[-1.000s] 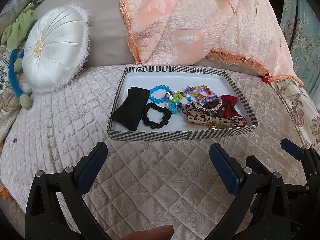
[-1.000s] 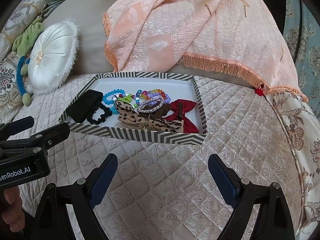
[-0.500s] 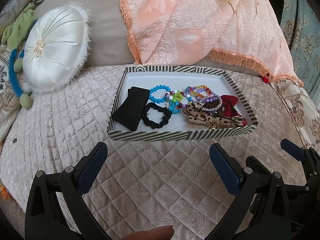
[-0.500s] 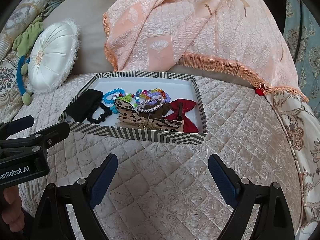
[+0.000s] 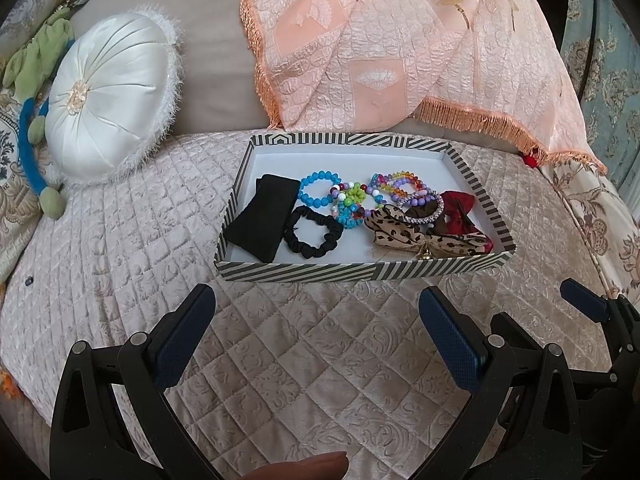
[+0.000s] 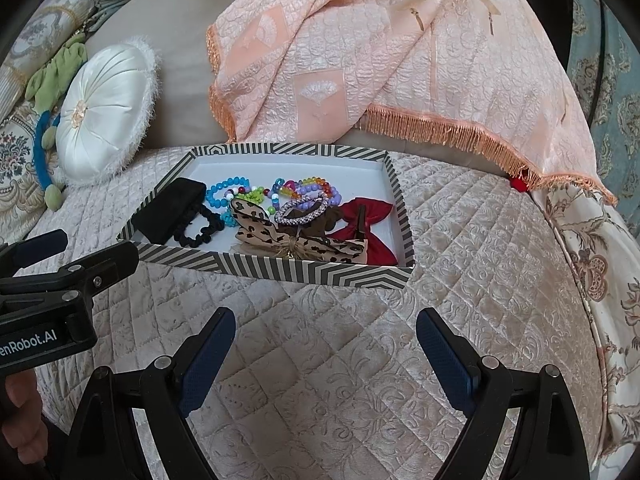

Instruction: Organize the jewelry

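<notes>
Left wrist view: my left tongs [image 5: 316, 336] stood wide and empty over the quilt; the striped tray [image 5: 360, 270] of jewelry lay straight ahead, long axis crosswise. Right wrist view: right tongs [image 6: 326, 350] wide, empty; tray [image 6: 280, 270] ahead-left, roughly equally near.
</notes>
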Motion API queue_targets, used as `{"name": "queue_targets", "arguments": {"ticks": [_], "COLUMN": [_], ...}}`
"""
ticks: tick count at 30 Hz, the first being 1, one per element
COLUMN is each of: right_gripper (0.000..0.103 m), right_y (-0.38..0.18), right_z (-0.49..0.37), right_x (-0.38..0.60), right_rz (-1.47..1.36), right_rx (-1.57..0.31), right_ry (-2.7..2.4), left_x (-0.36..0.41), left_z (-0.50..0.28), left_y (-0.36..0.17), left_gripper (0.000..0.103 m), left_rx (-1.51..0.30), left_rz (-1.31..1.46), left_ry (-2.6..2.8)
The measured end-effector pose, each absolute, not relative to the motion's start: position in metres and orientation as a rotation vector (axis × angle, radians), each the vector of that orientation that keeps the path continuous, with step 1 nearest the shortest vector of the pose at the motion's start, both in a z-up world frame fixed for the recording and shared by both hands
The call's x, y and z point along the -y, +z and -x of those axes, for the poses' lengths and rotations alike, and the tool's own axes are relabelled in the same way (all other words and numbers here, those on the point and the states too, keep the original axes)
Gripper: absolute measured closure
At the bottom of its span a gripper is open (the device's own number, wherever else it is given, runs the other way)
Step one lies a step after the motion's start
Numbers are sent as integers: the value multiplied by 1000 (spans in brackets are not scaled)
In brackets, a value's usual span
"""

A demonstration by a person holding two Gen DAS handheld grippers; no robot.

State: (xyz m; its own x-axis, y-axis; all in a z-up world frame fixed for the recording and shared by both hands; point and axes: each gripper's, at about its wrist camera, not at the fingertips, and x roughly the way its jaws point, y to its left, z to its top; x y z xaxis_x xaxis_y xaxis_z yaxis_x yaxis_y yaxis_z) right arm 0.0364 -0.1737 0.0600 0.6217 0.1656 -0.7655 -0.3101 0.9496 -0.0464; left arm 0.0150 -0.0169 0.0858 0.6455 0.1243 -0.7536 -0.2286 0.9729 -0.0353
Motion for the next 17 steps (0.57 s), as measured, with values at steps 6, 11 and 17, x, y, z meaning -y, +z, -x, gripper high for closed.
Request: {"name": "queue_targets", "arguments": {"ticks": [6,11,17], "right_gripper": [13,13,13], "right_y": [60,60,60], "right_z": [-36,-36,-36], "right_x": [174,174,174], "right_rz": [181,181,181], "right_rx": [-857,-856,-855], "right_ry": [276,275,275], "left_x": [17,19,23], "left_z": [-14,-14,-13], "left_y": [86,88,91], "left_gripper": [1,1,1], "left_rx": [-844,-834,-823], "left_rz": [131,127,114], "left_ry": [201,196,189]}}
